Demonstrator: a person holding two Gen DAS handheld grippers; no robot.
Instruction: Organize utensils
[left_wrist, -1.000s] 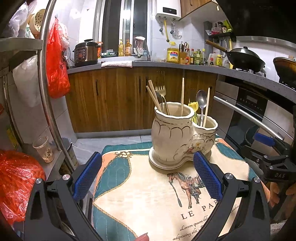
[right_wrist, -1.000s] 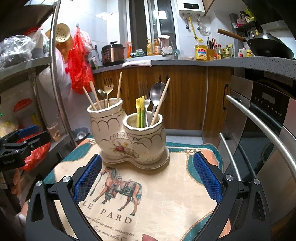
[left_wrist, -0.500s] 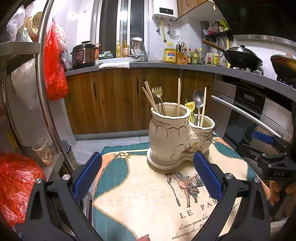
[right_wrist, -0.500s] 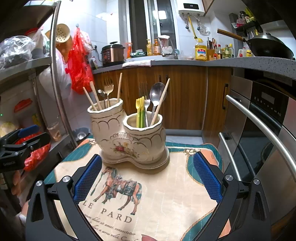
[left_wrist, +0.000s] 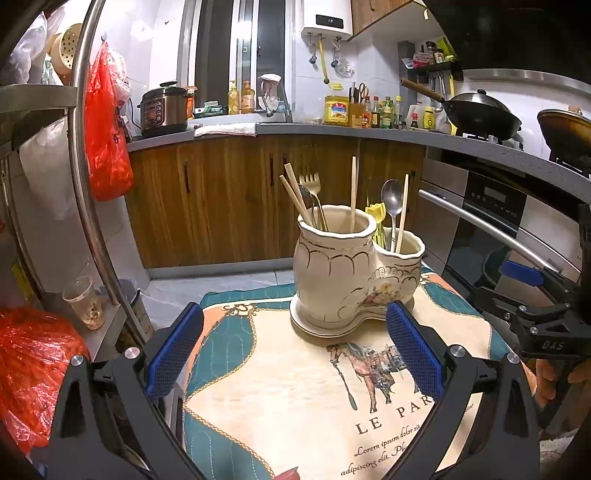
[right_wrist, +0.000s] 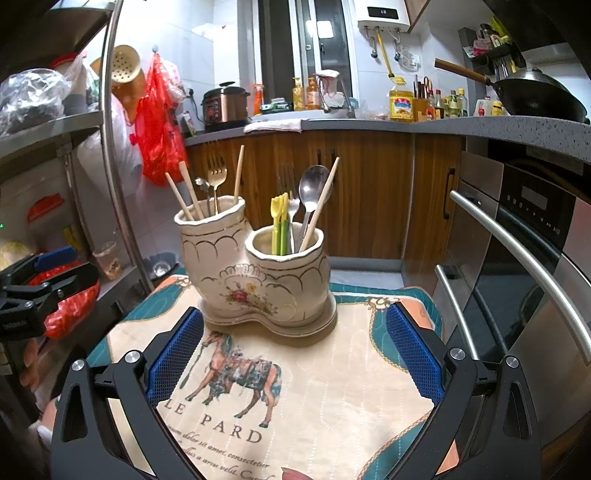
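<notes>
A cream ceramic double holder (left_wrist: 343, 273) stands on a horse-print cloth (left_wrist: 295, 398); it also shows in the right wrist view (right_wrist: 255, 277). The taller cup holds chopsticks (right_wrist: 184, 197), a gold fork (right_wrist: 216, 177) and a small spoon. The lower cup holds a steel spoon (right_wrist: 312, 188), a fork, a chopstick and yellow-green plastic utensils (right_wrist: 279, 225). My left gripper (left_wrist: 295, 354) is open and empty, short of the holder. My right gripper (right_wrist: 295, 354) is open and empty, also short of it. Each gripper shows at the edge of the other's view.
A steel oven handle (right_wrist: 524, 266) runs close on the right. A metal rack with a chrome post (left_wrist: 92, 192) and red bags (left_wrist: 107, 140) stands left. Wooden cabinets (left_wrist: 229, 199) and a counter with a rice cooker (left_wrist: 164, 107) lie behind.
The left gripper's view has shifted slightly, so the holder sits a little left and lower in it. The right gripper has stayed still. Both remain open.
</notes>
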